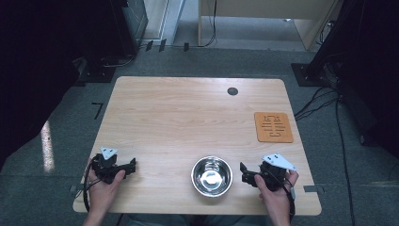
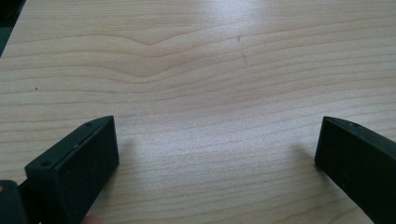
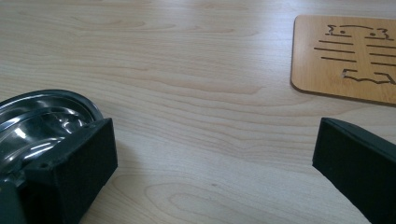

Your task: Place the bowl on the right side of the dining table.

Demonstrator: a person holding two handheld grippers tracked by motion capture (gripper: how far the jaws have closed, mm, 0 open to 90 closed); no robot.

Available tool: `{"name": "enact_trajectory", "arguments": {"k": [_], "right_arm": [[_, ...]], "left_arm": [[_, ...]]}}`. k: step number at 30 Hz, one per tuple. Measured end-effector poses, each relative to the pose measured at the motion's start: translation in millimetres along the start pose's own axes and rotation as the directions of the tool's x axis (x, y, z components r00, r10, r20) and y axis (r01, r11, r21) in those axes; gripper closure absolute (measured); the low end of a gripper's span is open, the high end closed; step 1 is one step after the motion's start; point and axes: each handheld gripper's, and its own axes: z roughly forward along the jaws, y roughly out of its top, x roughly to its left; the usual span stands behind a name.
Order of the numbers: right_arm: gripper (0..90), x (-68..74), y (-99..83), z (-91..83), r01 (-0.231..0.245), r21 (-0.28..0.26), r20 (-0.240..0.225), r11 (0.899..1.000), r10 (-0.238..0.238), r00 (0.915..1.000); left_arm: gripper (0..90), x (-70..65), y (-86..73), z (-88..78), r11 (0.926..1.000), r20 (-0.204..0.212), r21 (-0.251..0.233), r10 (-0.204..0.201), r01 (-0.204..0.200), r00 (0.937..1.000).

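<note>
I find the steel bowl (image 1: 211, 176) at the table's near edge, between my two grippers. My right gripper (image 1: 245, 173) is the nearer, jaws spread and empty, with the bowl just beside its left jaw. My left gripper (image 1: 130, 165), likewise spread and empty, sits well apart.
</note>
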Motion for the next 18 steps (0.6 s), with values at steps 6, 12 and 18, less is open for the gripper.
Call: {"name": "enact_trajectory", "arguments": {"k": [6, 12, 18], "right_arm": [[0.0, 4.3, 0.1, 0.8, -0.005, -0.002, -0.013, 1.000, 0.005, 0.9999], [0.0, 8.5, 0.0, 1.7, -0.001, 0.000, -0.021, 1.000, 0.001, 0.9998], [0.0, 14.7, -0.5, 3.0, 0.004, 0.005, -0.035, 1.000, -0.004, 0.9994]], "left_arm": [[0.0, 0.0, 0.0, 0.0, 1.0000, 0.000, 0.000, 0.000, 0.000, 1.0000], [0.0, 0.0, 0.0, 0.0, 1.0000, 0.000, 0.000, 0.000, 0.000, 1.0000], [0.0, 0.0, 0.0, 0.0, 1.0000, 0.000, 0.000, 0.000, 0.000, 1.0000]]}}
